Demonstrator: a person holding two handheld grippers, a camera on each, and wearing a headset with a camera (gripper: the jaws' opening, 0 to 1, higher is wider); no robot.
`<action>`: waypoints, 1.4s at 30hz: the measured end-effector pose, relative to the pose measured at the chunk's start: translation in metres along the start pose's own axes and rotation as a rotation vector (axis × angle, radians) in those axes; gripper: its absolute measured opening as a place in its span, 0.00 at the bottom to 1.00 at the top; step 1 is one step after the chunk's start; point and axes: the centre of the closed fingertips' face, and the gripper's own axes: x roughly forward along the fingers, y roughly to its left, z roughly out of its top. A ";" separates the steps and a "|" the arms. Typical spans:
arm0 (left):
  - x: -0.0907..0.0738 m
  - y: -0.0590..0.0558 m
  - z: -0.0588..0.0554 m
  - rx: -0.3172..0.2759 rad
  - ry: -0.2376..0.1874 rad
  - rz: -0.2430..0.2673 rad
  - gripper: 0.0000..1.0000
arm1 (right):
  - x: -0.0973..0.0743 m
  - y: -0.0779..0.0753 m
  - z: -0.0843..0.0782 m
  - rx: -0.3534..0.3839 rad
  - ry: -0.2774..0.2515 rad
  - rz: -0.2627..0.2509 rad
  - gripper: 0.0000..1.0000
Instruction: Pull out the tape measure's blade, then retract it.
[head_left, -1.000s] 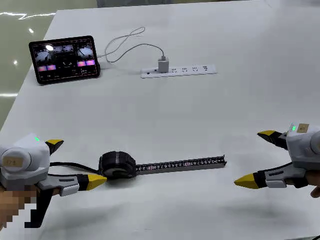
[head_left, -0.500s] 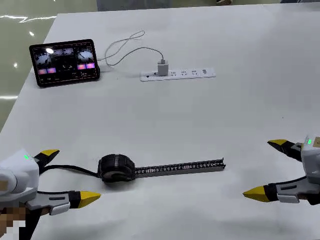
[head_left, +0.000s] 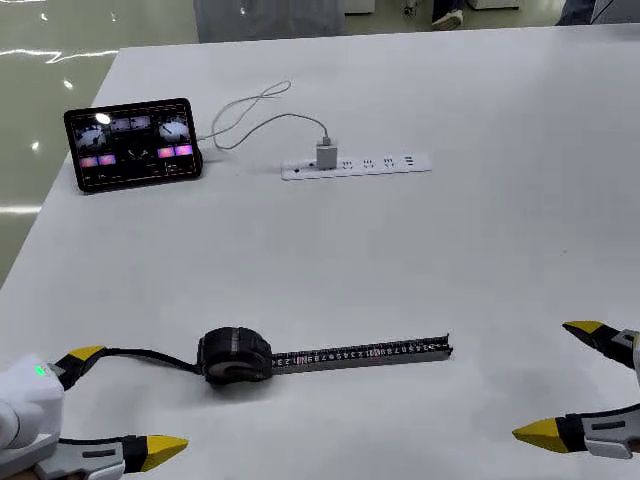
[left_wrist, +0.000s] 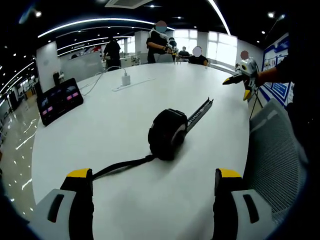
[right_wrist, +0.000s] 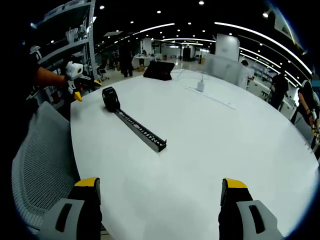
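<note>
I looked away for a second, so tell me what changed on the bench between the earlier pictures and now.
The left hand-held gripper backed away from the tape measure toward the person, jaws open, gripping nothing. The right hand-held gripper drew back too, away from the tip of the blade. The tape measure lies in place, blade out as far as before; tablet and power strip unchanged.

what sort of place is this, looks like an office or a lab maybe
Probably a large open-plan lab or office: a long white table, rows of ceiling lights, metal shelving along one side, and other people standing further back.
</note>
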 end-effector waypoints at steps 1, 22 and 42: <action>0.000 0.000 -0.001 0.001 0.004 0.001 0.99 | 0.000 0.001 -0.002 0.003 0.005 0.003 0.99; -0.004 0.000 -0.002 0.007 0.023 -0.009 0.99 | -0.008 0.002 -0.008 0.011 0.015 0.014 0.99; 0.001 -0.001 0.004 -0.045 0.007 0.004 0.99 | -0.008 0.003 -0.011 -0.003 0.043 0.020 0.99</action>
